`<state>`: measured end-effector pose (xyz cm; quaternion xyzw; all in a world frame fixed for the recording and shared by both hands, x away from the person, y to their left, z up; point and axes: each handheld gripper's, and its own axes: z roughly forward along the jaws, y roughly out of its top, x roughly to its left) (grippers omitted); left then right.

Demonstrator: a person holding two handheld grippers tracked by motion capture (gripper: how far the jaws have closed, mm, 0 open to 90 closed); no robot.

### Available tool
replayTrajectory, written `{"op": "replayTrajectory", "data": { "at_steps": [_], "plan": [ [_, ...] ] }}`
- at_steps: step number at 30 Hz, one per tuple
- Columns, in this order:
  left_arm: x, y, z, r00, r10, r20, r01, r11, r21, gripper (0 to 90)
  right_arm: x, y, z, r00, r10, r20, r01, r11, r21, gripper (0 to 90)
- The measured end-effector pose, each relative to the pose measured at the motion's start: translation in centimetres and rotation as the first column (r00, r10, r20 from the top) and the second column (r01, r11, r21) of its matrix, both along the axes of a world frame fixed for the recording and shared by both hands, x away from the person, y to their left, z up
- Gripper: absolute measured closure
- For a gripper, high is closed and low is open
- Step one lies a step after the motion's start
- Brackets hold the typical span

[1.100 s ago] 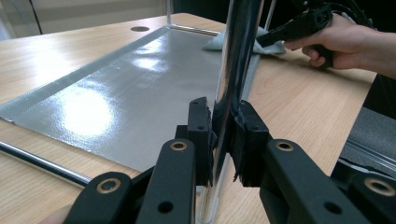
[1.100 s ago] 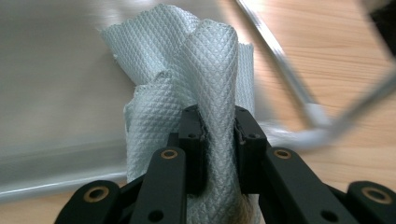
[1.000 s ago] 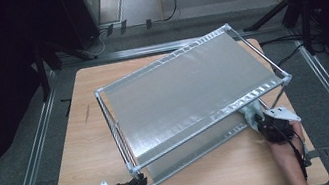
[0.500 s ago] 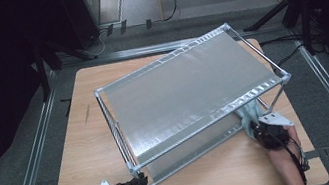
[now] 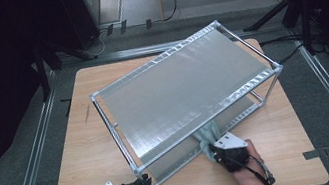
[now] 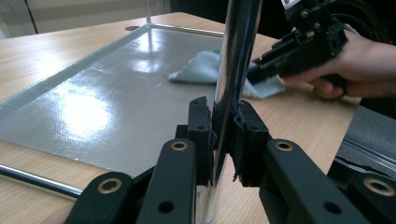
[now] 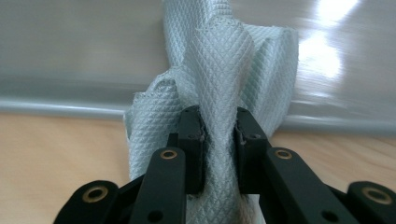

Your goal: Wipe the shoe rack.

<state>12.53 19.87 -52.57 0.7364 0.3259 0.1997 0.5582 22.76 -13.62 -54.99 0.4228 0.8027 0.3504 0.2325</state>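
At the near edge of the table (image 5: pixel 81 152), the cloth (image 7: pixel 224 70) lies half on the rack's (image 5: pixel 186 83) lower shelf (image 6: pixel 93 93) — straight ahead of the right gripper (image 7: pixel 218 140), which pinches a fold of it. The left gripper (image 6: pixel 219 135) is clamped on the near corner post (image 6: pixel 236 56), steadying the frame — the shelf's long axis runs away toward the far right.

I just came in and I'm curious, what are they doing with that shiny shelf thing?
A person is wiping a two-tier metal shelf rack on a wooden table. The left gripper is shut on the rack's chrome corner post, holding it steady. The right gripper is shut on a pale blue-grey cleaning cloth, which lies over the near edge of the lower shelf.
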Motion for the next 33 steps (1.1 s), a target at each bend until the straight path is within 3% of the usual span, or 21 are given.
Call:
{"op": "replayTrajectory", "data": {
  "at_steps": [1,3,4,9,12,13,14,16,19,24,27,28,30,33],
  "plan": [
    [0.0,0.0,0.0,1.0000,0.001,0.003,-0.001,1.0000,0.004,79.9,-0.7,1.5,0.1,0.9990,0.045,-0.004,-0.045,0.999,0.002,76.3],
    [0.0,0.0,0.0,1.0000,0.001,0.005,-0.001,1.0000,0.006,79.9,-1.0,2.2,0.1,0.9977,0.068,-0.004,-0.068,0.998,0.005,76.3],
    [0.0,0.0,0.0,1.0000,0.002,0.005,-0.002,1.0000,0.007,80.0,-1.7,3.3,0.1,0.9946,0.104,-0.008,-0.104,0.995,0.012,76.3],
    [0.0,0.0,0.0,1.0000,0.003,0.005,-0.003,1.0000,0.008,80.0,-3.2,5.8,0.1,0.9822,0.186,-0.026,-0.184,0.981,0.055,76.6],
    [-0.1,-0.1,0.0,1.0000,0.006,0.006,-0.006,0.9999,0.008,80.0,-4.2,7.4,0.1,0.9697,0.242,-0.029,-0.240,0.968,0.068,76.5],
    [-0.1,-0.1,0.0,1.0000,0.006,0.006,-0.006,0.9999,0.008,80.0,-4.2,7.4,0.1,0.9697,0.242,-0.029,-0.240,0.968,0.068,76.5],
    [-0.1,-0.1,0.0,1.0000,0.006,0.007,-0.006,1.0000,0.008,80.0,-4.9,8.4,0.0,0.9577,0.286,-0.032,-0.283,0.956,0.071,76.4],
    [-0.1,-0.1,0.0,0.9999,0.006,0.009,-0.006,0.9999,0.010,80.0,-5.5,9.2,-0.1,0.9445,0.328,-0.025,-0.326,0.943,0.062,76.0],
    [-0.1,-0.1,0.0,0.9999,0.006,0.013,-0.006,0.9998,0.020,80.2,-5.8,9.7,0.0,0.9404,0.340,-0.018,-0.338,0.940,0.047,75.9],
    [-0.1,0.0,0.0,0.9998,0.005,0.021,-0.005,0.9995,0.031,80.2,-4.4,7.8,0.2,0.9575,0.288,-0.014,-0.287,0.957,0.051,75.9],
    [-0.1,0.0,0.0,0.9998,0.004,0.021,-0.005,0.9995,0.032,80.2,-3.2,5.9,0.4,0.9743,0.225,-0.004,-0.225,0.973,0.050,75.9],
    [-0.1,0.0,0.0,0.9998,0.004,0.021,-0.005,0.9995,0.032,80.2,-3.2,5.9,0.4,0.9743,0.225,-0.004,-0.225,0.973,0.050,75.9],
    [-0.1,0.0,0.0,0.9998,0.003,0.022,-0.003,0.9994,0.034,80.2,-1.7,3.5,0.5,0.9877,0.156,0.013,-0.156,0.987,0.031,76.1],
    [-0.1,0.0,0.0,0.9998,0.002,0.021,-0.002,0.9994,0.033,80.1,-0.8,2.0,0.6,0.9937,0.109,0.026,-0.110,0.994,0.015,76.1]
  ]
}}
